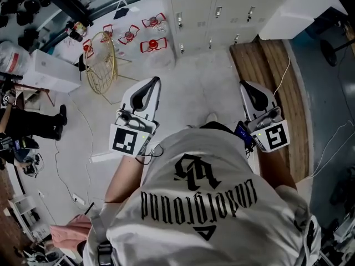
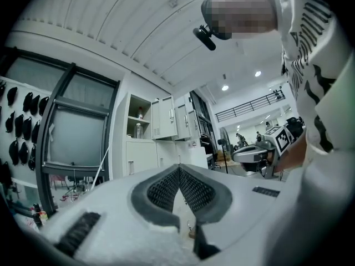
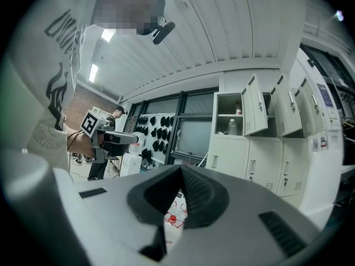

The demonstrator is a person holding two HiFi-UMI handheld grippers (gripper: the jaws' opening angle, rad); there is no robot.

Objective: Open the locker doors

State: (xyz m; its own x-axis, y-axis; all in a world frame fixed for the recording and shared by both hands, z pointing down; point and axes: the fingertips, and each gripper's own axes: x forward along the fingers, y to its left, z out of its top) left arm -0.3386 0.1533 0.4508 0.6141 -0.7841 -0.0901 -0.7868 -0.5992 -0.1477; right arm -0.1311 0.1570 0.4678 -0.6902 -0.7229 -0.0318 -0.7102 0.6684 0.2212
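Bank of off-white metal lockers [image 1: 222,7] along the far wall, in two tiers. Upper doors [image 3: 256,105] swung outward, hinged at their right edges, at least three standing open side by side. Leftmost upper compartment [image 3: 227,115] fully exposed, with a shelf across its middle. Lower doors [image 3: 250,162] flat and shut, each with a short vertical handle near one edge. Same open compartment at far left in the left gripper view.
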